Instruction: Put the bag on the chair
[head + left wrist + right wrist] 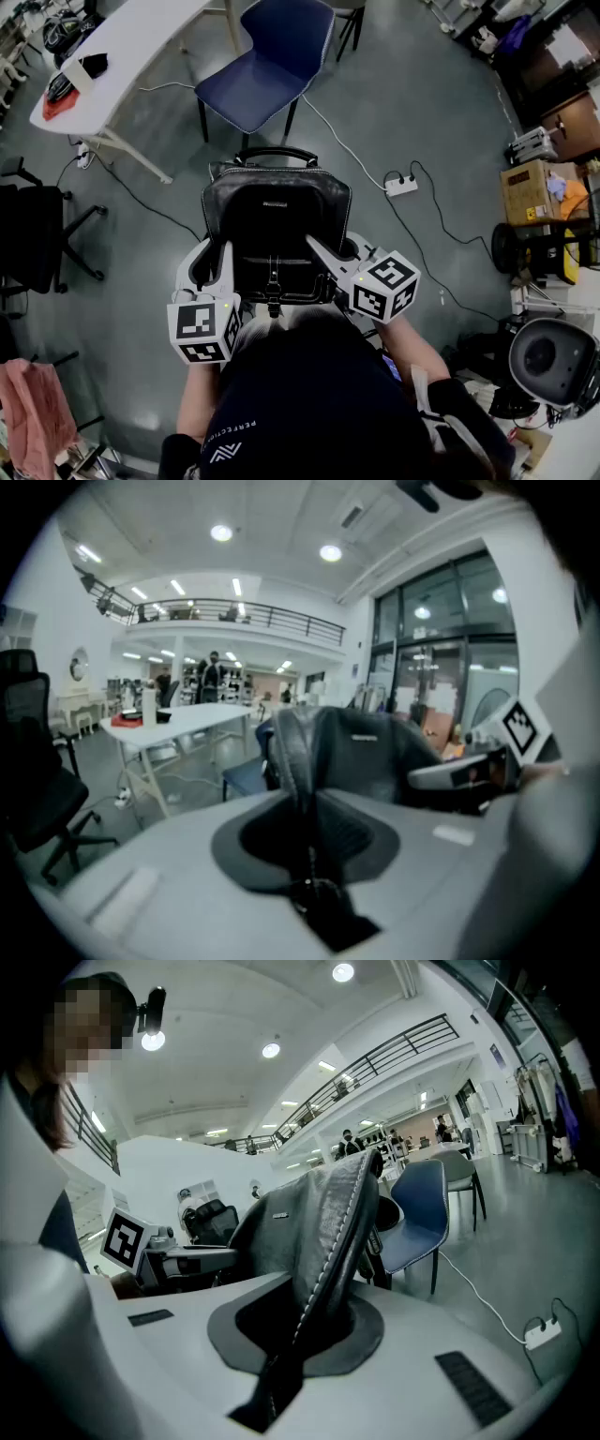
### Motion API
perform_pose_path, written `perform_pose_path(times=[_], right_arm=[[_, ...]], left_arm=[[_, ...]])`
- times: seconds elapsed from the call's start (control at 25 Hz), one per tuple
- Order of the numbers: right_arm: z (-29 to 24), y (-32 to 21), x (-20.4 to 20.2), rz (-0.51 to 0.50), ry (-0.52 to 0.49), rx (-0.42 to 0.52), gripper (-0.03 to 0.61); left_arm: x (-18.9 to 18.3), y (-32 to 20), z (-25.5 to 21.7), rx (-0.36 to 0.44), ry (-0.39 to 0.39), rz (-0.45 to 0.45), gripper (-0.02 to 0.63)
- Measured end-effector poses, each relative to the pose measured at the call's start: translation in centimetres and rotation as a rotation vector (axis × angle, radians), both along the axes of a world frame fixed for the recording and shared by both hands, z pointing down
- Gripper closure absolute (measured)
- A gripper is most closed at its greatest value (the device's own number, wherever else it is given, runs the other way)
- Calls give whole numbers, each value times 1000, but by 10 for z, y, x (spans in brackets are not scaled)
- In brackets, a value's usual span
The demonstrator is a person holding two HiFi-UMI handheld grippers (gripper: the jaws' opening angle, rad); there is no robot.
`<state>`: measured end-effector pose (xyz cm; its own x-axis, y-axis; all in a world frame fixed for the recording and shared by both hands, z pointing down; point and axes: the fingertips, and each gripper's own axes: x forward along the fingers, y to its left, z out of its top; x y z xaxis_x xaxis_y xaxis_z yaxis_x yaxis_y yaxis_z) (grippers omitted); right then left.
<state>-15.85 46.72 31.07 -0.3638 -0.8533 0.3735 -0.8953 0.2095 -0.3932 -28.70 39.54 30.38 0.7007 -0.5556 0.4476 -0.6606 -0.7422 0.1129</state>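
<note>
Bag (276,220) held aloft, left claw (212,264) and right claw (332,255) each pinching side seam; chair (267,66) ahead, placement remaining.

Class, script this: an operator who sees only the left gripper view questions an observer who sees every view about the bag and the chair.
Operator: Does the right gripper hold the bag too?
Observer: Yes, the right gripper is shut on the bag's stitched side edge.
Operator: Is the chair's seat free?
Observer: The head view shows the blue chair's seat bare, just ahead of the bag.
Operator: Any floor hazard?
Observer: A white power strip lies on the floor right of the bag, its cable running toward the chair.
</note>
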Motion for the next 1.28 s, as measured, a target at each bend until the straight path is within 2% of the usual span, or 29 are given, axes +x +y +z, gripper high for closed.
perform_pose_path(times=[0.4,0.84,1.28], right_arm=[[14,-23,39,-22,-33,-30,560],[30,-57,80,-87,-90,-60,560],[45,-86,87,-122,-142,-83,560]], left_arm=[[36,-19,10,-41,-7,-20,538],[75,-47,24,-80,-41,-87,540],[81,-75,34,-84,-79,-127,540]])
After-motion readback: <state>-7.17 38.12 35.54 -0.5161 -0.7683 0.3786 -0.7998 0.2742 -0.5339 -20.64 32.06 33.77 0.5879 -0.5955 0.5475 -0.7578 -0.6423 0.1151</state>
